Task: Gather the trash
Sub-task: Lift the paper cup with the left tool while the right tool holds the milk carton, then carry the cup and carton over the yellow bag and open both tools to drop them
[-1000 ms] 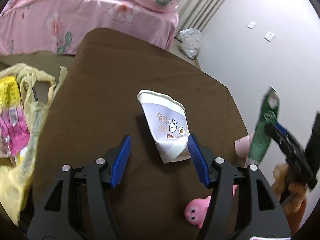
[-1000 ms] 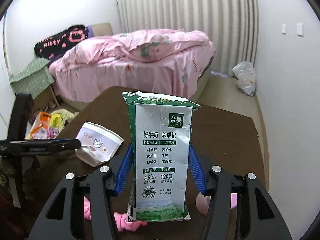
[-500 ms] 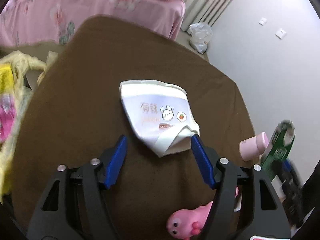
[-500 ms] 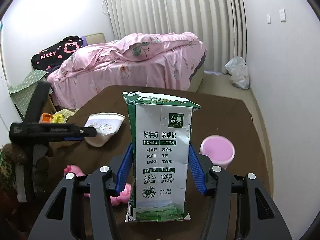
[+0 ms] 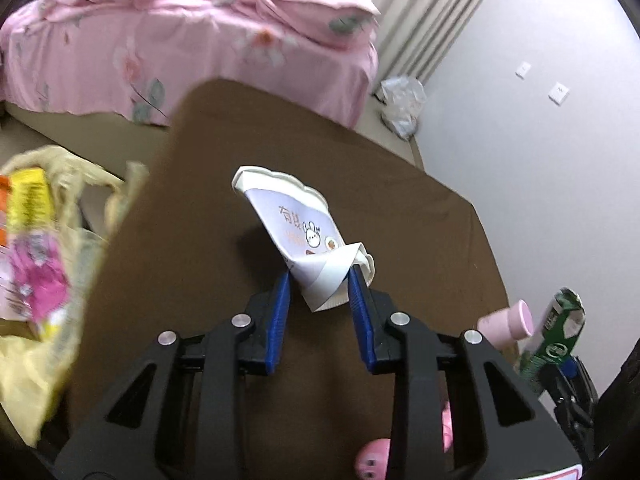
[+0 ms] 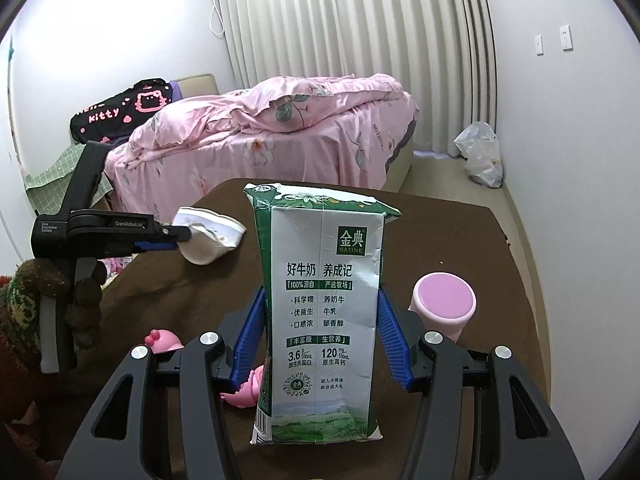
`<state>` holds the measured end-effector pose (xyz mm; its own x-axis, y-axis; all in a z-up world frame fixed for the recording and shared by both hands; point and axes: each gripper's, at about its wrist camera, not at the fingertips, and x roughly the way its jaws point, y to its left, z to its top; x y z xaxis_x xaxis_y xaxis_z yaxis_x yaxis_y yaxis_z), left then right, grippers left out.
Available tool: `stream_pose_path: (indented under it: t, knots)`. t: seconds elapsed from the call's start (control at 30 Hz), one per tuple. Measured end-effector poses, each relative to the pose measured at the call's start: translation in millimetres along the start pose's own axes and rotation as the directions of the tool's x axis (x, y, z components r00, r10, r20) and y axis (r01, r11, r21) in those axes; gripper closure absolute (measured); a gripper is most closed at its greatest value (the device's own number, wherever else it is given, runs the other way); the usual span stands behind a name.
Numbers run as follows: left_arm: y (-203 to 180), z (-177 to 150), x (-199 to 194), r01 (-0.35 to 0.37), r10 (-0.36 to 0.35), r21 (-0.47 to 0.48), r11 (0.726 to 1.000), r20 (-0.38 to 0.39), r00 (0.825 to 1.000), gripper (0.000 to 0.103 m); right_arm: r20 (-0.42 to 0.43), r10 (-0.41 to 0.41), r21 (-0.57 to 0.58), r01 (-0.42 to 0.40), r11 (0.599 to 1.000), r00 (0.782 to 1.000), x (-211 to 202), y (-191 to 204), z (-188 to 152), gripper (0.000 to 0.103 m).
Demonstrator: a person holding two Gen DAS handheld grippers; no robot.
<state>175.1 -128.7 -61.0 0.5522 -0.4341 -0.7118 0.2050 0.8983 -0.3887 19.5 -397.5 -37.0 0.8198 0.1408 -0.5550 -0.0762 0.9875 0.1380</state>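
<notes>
Trash bag point(image 5: 44, 264), pale yellow and already holding bright wrappers, sits off the left edge of the brown table point(image 5: 192, 240). Next comes the left gripper point(image 5: 318, 280), whose blue pads were spread wide either side of a crushed paper cup point(image 5: 304, 236) a second ago. Now they are clenched on the cup's base, and it looks lifted, tilting up off the table. Farther right, a pink cup point(image 6: 444, 306) stands on the table and a pink toy point(image 6: 248, 390) lies near its front edge. At the far right, the right gripper point(image 6: 320, 340) holds a green and white milk carton point(image 6: 320, 308) upright, unchanged. With 2 pieces now in hand, the bag seems the likely destination.
</notes>
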Motion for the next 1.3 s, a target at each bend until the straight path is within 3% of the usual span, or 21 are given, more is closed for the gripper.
stream_pose_path:
  t: [0.07,0.13,0.3,0.4,0.47,0.5,0.6,0.63,0.9,1.17,1.3]
  knots:
    - [13.6,0.7,-5.3,0.029,-0.028,-0.036,0.999,0.022,0.999,0.072,0.0,0.008,0.004,-0.008,1.0,1.0,0.4,0.7,0.4,0.052]
    - [21.0,0.5,-4.2,0.067,-0.066,-0.065,0.996,0.024,0.998,0.05,-0.003,0.017,0.003,-0.017,1.0,1.0,2.5,2.7,-0.1,0.052]
    - [23.1,1.1,6.5,0.056,-0.053,-0.086,0.995,0.027,0.998,0.042,-0.024,0.026,-0.013,-0.026,1.0,0.999,7.9,6.4,-3.6,0.052]
    - [18.5,1.8,23.6,0.018,-0.019,-0.095,0.995,-0.011,1.0,0.042,-0.032,0.02,-0.025,-0.021,0.999,0.999,11.0,8.4,-3.6,0.052]
    - [19.2,2.4,30.6,0.04,-0.046,-0.118,0.992,-0.042,0.998,0.049,-0.031,0.016,-0.029,-0.017,0.999,0.999,10.4,9.7,-2.9,0.052]
    - [18.3,2.3,29.9,0.062,-0.067,-0.118,0.991,-0.041,0.997,0.055,-0.03,0.018,-0.028,-0.019,0.999,0.999,9.3,10.0,-2.0,0.052]
    - [11.9,1.7,17.0,0.042,-0.042,-0.064,0.997,-0.014,0.999,0.056,-0.016,0.021,-0.029,-0.021,0.999,1.0,4.8,11.4,2.5,0.052]
    - [9.7,1.6,9.9,0.037,-0.037,-0.041,0.998,0.0,0.999,0.069,-0.009,0.022,-0.029,-0.022,0.999,1.0,2.6,12.1,4.9,0.052]
    - [-2.7,-1.8,-50.2,-0.022,0.013,0.096,0.995,0.1,0.995,0.069,0.048,0.036,-0.071,-0.032,0.997,0.998,-10.0,35.7,25.0,0.052]
    - [0.7,0.3,-102.5,0.008,-0.035,0.147,0.989,0.181,0.983,0.069,0.099,0.071,-0.14,-0.057,0.989,0.992,-24.9,75.6,47.8,0.052]
    - [24.7,3.4,-128.1,-0.016,-0.011,0.12,0.993,0.22,0.976,0.069,0.11,0.117,-0.171,-0.097,0.98,0.987,-23.6,100.5,63.6,0.052]
